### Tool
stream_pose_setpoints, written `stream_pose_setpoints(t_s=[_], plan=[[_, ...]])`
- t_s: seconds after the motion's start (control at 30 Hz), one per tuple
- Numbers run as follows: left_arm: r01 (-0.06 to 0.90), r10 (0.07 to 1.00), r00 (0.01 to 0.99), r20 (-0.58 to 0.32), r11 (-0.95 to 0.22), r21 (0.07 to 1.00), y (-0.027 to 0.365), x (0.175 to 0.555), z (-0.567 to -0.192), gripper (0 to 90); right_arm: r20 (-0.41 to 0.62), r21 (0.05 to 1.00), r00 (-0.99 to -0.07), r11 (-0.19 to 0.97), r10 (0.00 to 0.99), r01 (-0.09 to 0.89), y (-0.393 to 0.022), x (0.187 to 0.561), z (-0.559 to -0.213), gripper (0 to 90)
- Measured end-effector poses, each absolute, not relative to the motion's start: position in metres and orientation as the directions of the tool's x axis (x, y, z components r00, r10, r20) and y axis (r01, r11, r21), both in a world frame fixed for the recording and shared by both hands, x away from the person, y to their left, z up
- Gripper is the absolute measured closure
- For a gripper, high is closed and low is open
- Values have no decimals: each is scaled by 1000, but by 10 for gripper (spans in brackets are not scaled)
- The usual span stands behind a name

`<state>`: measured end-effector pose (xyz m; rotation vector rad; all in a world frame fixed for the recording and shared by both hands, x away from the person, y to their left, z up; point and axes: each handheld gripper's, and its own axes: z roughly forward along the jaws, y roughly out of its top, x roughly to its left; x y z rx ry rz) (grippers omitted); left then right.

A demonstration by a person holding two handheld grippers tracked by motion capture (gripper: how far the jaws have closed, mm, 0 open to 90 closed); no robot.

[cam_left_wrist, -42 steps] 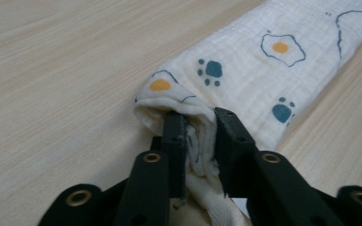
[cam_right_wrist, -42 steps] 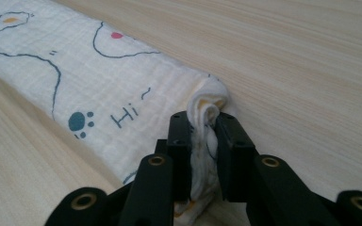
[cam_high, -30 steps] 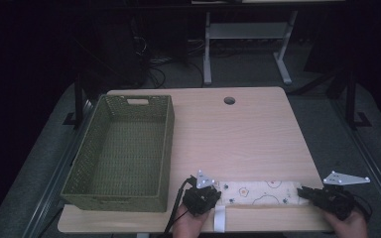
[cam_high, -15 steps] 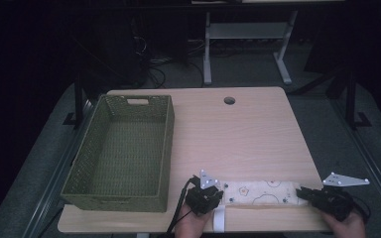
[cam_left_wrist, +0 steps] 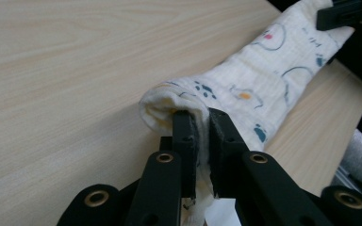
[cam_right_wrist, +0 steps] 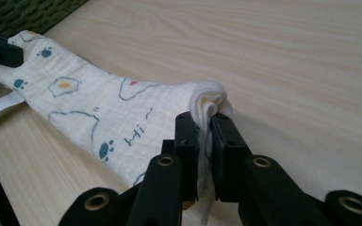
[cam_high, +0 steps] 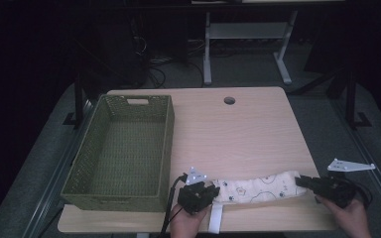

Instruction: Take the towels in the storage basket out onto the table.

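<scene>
Lifted off the table since a second ago: cloth (cam_high: 255, 189), lying flat then, now hanging in a shallow roll between the two hands at the near edge. Left gripper (cam_left_wrist: 202, 123), jaws just closed further, pinching the folded end of the cloth with only fabric between them. Right gripper (cam_right_wrist: 206, 123) likewise clamped narrow on the other bunched end. Farther left, basket (cam_high: 124, 148) standing open beside the left hand; beyond, bare table (cam_high: 238, 129). Likely trouble from here: thin bite on each end, so a quick pull apart could slip a corner free; uneven lifting could let the middle sag and snag the basket rim.
</scene>
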<state>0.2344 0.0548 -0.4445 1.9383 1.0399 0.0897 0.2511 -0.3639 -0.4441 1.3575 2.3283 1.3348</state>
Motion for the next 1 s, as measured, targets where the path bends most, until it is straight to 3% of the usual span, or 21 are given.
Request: stream_pose_setpoints(t_s=[0.47, 1.0], plan=[[578, 683, 654, -326, -173, 798, 77, 221, -410, 823, 261, 762, -652, 262, 712, 592, -342, 288, -408, 819], [545, 675, 658, -336, -119, 830, 97, 221, -382, 823, 295, 787, -706, 255, 643, 561, -323, 334, -366, 819]])
